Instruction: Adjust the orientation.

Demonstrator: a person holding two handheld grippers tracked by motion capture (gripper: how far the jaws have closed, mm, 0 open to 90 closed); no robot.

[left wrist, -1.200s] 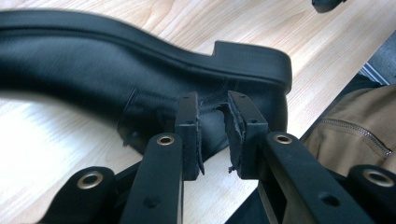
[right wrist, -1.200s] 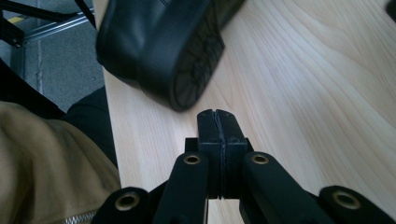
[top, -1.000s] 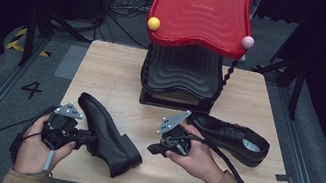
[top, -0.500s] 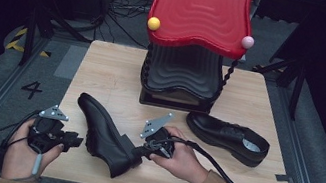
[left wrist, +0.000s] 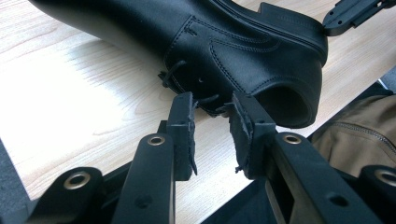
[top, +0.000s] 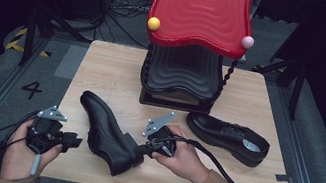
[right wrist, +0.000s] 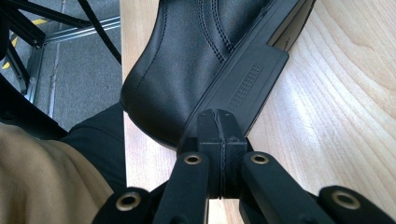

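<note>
My right gripper (right wrist: 223, 135) is shut tight against the heel of the near shoe (top: 108, 132), lying sideways on the table (top: 108, 72). My left gripper (left wrist: 212, 126) is open by its laces (left wrist: 175, 74). Tying isn't started.

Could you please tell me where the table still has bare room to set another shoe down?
The back-left corner of the table, beside the red rack, is bare, as is the front-right corner below the upright shoe. The front centre is crowded by the tipped shoe and both grippers.
</note>
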